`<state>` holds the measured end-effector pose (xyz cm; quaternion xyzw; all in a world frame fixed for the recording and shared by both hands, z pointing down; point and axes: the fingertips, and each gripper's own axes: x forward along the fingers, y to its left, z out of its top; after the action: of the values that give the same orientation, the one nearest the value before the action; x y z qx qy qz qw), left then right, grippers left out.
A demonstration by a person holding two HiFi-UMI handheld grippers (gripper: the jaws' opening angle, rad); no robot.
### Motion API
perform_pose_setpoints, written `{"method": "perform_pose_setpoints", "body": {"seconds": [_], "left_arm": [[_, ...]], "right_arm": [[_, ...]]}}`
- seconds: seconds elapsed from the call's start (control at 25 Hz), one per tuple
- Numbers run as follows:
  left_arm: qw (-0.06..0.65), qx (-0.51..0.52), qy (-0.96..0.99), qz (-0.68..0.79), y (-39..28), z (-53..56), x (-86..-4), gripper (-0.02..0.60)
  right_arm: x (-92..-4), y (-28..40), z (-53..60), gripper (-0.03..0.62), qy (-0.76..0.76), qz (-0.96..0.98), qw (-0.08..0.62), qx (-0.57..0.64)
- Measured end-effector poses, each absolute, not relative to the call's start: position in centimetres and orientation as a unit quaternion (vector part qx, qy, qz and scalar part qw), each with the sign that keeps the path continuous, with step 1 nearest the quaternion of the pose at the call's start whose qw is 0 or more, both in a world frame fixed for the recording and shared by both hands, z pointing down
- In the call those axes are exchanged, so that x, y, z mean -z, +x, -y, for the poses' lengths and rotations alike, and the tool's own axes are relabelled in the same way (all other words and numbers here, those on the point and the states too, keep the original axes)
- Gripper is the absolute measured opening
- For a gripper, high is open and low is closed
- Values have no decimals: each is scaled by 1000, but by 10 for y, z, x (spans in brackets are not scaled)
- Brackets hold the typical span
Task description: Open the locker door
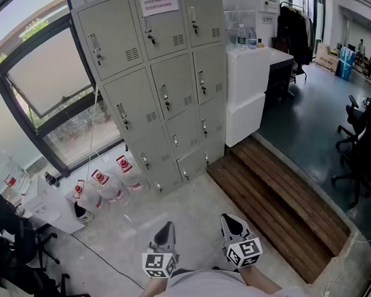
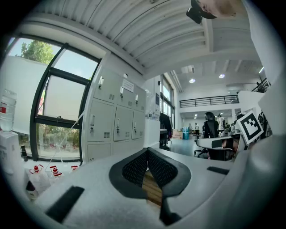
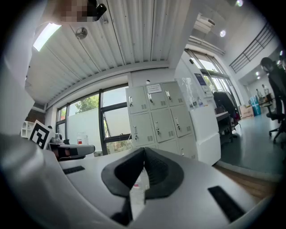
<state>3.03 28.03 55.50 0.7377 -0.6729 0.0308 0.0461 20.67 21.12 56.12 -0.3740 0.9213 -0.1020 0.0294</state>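
While the person stood back on the floor (image 1: 198, 204), the left gripper (image 1: 166, 229) and the right gripper (image 1: 230, 223) were held side by side, low before the body, each with its jaws pressed together on nothing. The lockers (image 1: 158, 81) stood well apart ahead, every visible door closed, between the window (image 1: 46, 75) and a white cabinet (image 1: 247, 92). Bottles (image 1: 103, 184) sat by their base.

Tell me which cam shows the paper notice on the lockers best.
Head view: the notice is largest here, on the top middle locker door and facing the camera, though its print is unreadable. Right gripper view shows the notice small but frontal; left gripper view shows the notice tiny and foreshortened.
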Motion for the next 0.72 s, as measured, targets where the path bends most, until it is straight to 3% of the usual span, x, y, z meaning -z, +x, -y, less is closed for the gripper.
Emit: {"method": "perform_pose_setpoints", "body": {"seconds": [0.72], "left_arm": [[51,-26,731,680,31,-283,-556,3]], "right_arm": [[-555,211,-214,14,-366,-924,49,101]]}}
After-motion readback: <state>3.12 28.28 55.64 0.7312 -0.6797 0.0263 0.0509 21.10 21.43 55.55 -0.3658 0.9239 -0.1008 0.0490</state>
